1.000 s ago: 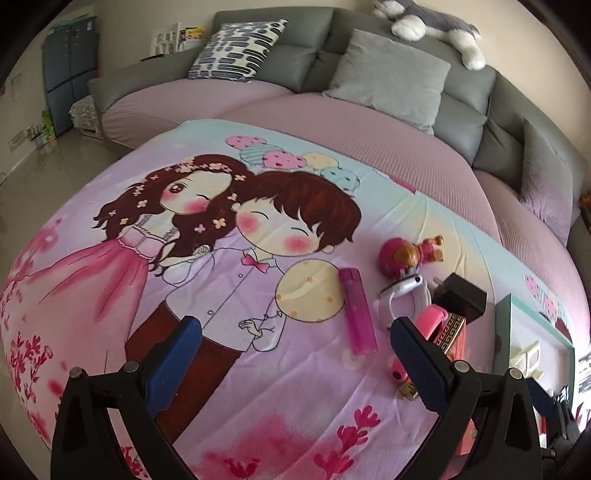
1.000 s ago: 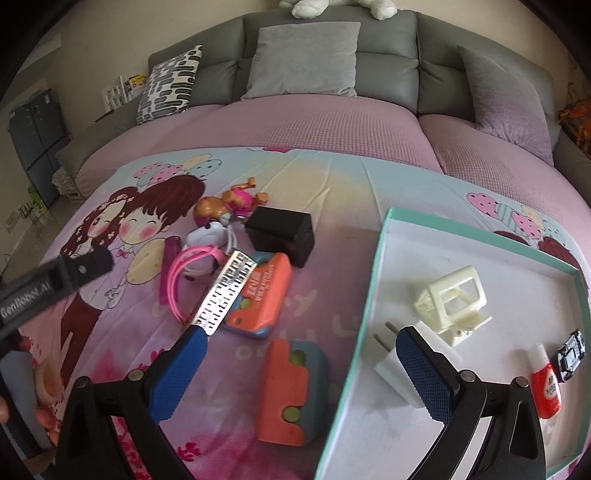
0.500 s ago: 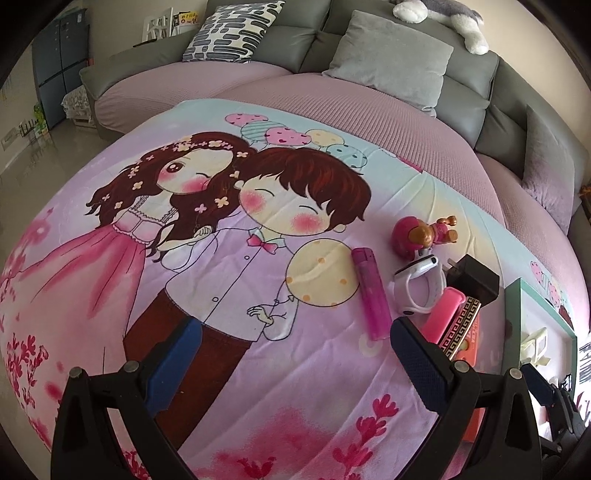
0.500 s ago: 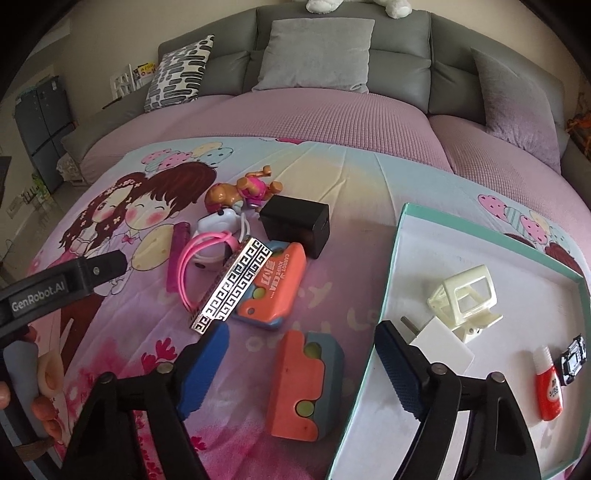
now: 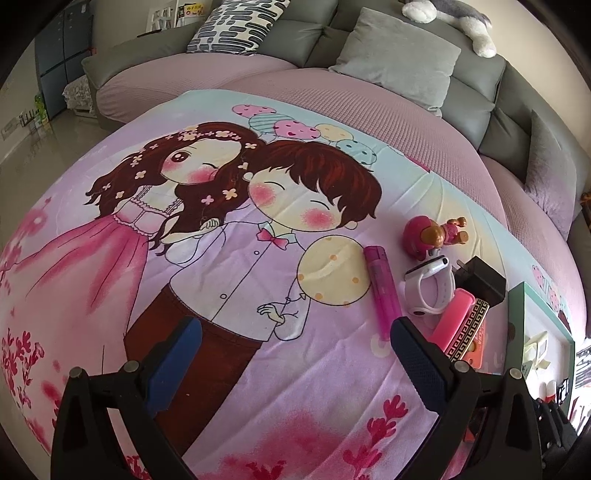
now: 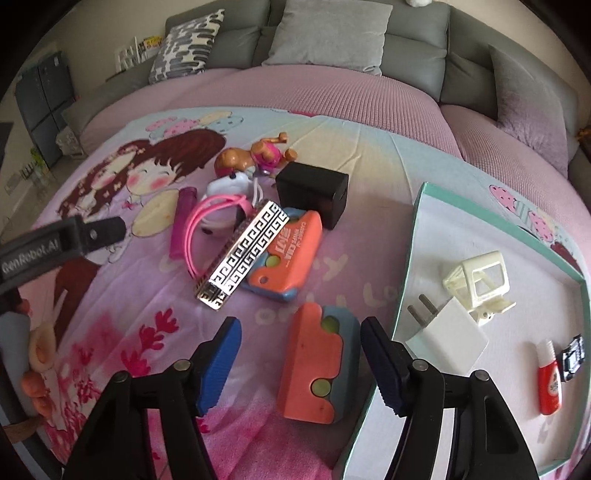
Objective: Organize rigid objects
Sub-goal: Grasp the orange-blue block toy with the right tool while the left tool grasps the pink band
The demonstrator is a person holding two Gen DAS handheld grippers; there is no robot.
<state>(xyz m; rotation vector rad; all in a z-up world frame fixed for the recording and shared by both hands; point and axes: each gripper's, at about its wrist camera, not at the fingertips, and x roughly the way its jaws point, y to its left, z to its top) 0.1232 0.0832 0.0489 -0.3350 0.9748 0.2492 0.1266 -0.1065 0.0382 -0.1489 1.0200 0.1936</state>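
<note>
In the right wrist view my right gripper (image 6: 299,354) is open, its fingers on either side of an orange and blue block (image 6: 317,365) lying on the cartoon bedsheet, not closed on it. Beyond lie a silver patterned harmonica (image 6: 243,254), an orange case (image 6: 288,251), a black adapter (image 6: 314,192), a pink band (image 6: 210,229), a purple lighter (image 6: 181,221) and a toy dog (image 6: 255,157). A teal-rimmed tray (image 6: 413,236) at right holds a white plug (image 6: 447,339), a cream frame (image 6: 480,284) and a red tube (image 6: 550,380). My left gripper (image 5: 291,354) is open and empty over the sheet.
A grey sofa with cushions (image 6: 328,33) curves behind the pink mattress (image 6: 332,92). In the left wrist view the purple lighter (image 5: 380,288), a white watch (image 5: 428,288) and the toy dog (image 5: 428,236) lie right of the gripper. The left gripper's arm (image 6: 55,243) shows at left.
My right gripper has moved left and forward from the tray edge and narrowed, now straddling the orange and blue block. The left gripper has shifted slightly forward over the sheet.
</note>
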